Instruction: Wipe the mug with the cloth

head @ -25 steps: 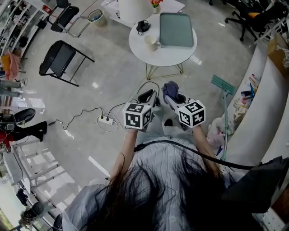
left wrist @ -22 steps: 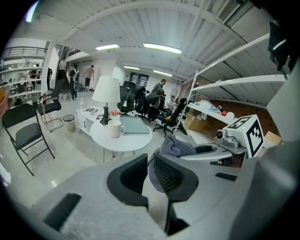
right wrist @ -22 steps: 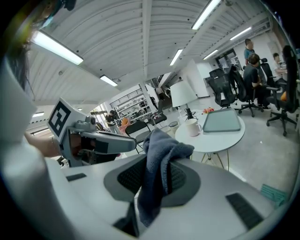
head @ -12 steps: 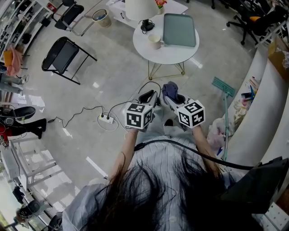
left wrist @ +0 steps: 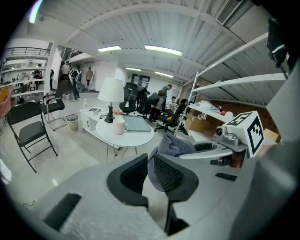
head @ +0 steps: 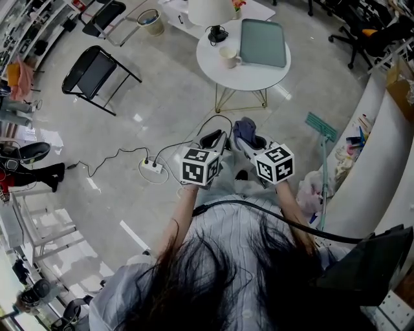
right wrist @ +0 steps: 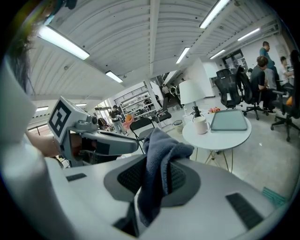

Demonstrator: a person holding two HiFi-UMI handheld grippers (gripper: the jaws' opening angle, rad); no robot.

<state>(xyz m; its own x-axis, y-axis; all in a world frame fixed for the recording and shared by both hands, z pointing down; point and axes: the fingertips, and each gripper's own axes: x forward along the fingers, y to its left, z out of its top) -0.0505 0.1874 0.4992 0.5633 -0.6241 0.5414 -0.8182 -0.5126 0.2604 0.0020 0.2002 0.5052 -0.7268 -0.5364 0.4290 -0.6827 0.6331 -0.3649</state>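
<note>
Compared with a second ago in the head view: round table (head: 259, 76) nudged a little right and up in frame, folding chair (head: 97, 71) likewise, both grippers parked in the same low-centre spot. Left gripper (head: 213, 138) and right gripper (head: 250, 138) held side by side over bare floor, well apart from the table. Cloth (head: 242, 126) bunched up at the right gripper's tip. Mug (head: 228, 57) standing upright on the left part of the table, just beside a grey-green tray (head: 262, 42), with a lamp (head: 210, 11) at the far edge. Power strip (head: 152, 166) and its cable lying on the floor off to the left of the grippers.

Left gripper view next: jaws only slightly parted, a narrow gap, nothing pinched in there. Past that gap, the blue-grey cloth (left wrist: 173, 145) hanging off the right gripper just beside. Mug (left wrist: 119, 126) further off on the table, close to the lamp base.

Right gripper view: jaws clenched on the cloth (right wrist: 159, 164), one fold poking up above the pads and the rest drooping down in front. Mug (right wrist: 200, 124) out on the table next to the tray (right wrist: 228, 120), touched by neither cloth nor gripper.
</note>
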